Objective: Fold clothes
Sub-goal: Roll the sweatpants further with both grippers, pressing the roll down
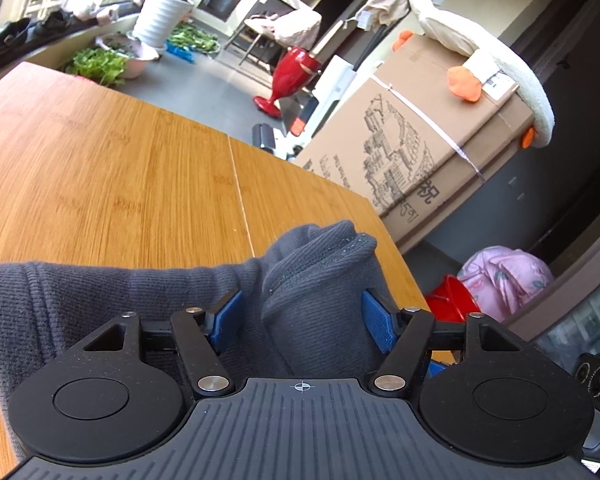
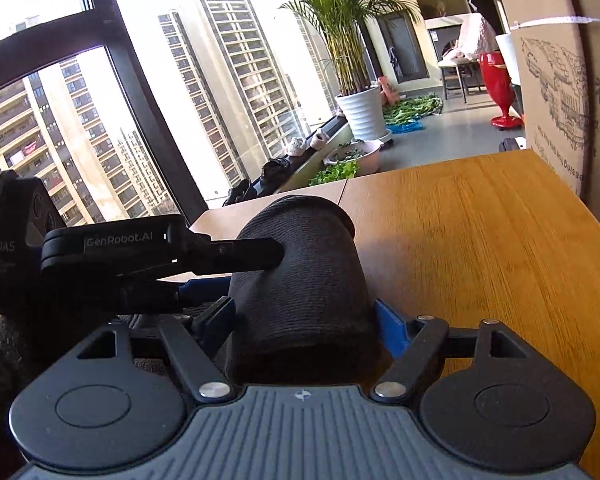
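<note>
Looking along the left gripper (image 1: 306,320), a dark grey knitted garment (image 1: 140,312) lies on a wooden table (image 1: 120,168) close to the table's right edge. A bunched fold of the knit rises between the two blue pads (image 1: 226,316), and the jaws stand part way closed with the cloth squeezed between them, so this gripper appears to be clamped on the garment. More of the cloth spreads flat to the left, beneath the gripper body. Beyond the table stand a large cardboard box (image 1: 420,140) and a red vase (image 1: 292,76) on the floor.

Further right, the view along the right gripper (image 2: 304,316) shows a rounded, rolled bundle of the same grey knit filling the space between its blue pads (image 2: 392,328), jaws pressed against it on both sides. The left gripper reaches in from the left edge, its black finger touching the bundle's side. Bare table stretches ahead and to the right; tall windows (image 2: 80,100) and a potted palm (image 2: 356,60) lie beyond.

Judging by this, folding is under way: both grippers hold gathered cloth, yet no neat, flat fold is visible, so laying down and squaring the garment seems left to do.
</note>
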{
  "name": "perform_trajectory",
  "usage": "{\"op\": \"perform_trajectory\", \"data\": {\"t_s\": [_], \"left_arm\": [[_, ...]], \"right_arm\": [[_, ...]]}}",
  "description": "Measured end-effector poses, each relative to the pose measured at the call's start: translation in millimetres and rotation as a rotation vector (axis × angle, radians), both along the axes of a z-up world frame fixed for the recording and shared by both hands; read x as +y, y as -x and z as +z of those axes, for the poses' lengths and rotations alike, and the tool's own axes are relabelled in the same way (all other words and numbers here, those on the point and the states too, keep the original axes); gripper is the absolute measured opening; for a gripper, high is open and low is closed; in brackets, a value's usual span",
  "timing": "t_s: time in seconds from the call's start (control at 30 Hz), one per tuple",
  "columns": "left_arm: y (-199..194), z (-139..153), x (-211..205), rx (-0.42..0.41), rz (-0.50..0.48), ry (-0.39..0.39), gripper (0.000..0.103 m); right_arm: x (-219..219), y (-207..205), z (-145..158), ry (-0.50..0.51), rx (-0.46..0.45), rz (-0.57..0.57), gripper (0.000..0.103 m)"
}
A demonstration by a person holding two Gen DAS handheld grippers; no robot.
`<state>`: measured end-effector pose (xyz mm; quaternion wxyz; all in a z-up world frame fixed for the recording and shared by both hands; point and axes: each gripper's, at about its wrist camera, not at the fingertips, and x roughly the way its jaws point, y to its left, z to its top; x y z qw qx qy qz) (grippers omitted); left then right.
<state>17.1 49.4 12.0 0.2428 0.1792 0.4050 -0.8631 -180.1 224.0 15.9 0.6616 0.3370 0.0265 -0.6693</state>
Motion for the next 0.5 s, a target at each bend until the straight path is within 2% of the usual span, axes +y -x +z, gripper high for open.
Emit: {"op": "perform_trajectory", "data": {"t_s": [0.07, 0.13, 0.2, 0.23, 0.3, 0.37, 0.5], "left_arm": [[1, -1, 0, 0.02, -0.005, -0.012, 0.072], [-2, 4, 2, 0.048, -0.015, -0.017, 0.071], [-10, 13, 3, 0.063, -0.01, 0.002, 0.072], [-13, 17, 4, 0.068, -0.008, 0.016, 0.074], [-15, 25, 6, 0.076, -0.011, 0.032, 0.075], [-13, 33, 8, 0.08, -0.022, 0.046, 0.078], [8, 41, 17, 0.023, -0.061, 0.098, 0.08]], "right_arm": [[2, 10, -3, -0.002, -0.053, -0.009, 0.066], [7, 18, 1, 0.001, -0.072, -0.008, 0.051], [15, 20, 7, -0.008, -0.012, -0.02, 0.047], [18, 18, 10, -0.014, 0.041, -0.026, 0.046], [19, 0, 17, -0.026, 0.236, -0.038, 0.047], [16, -24, 19, -0.032, 0.385, -0.023, 0.048], [8, -90, 7, -0.014, 0.778, 0.029, 0.053]]}}
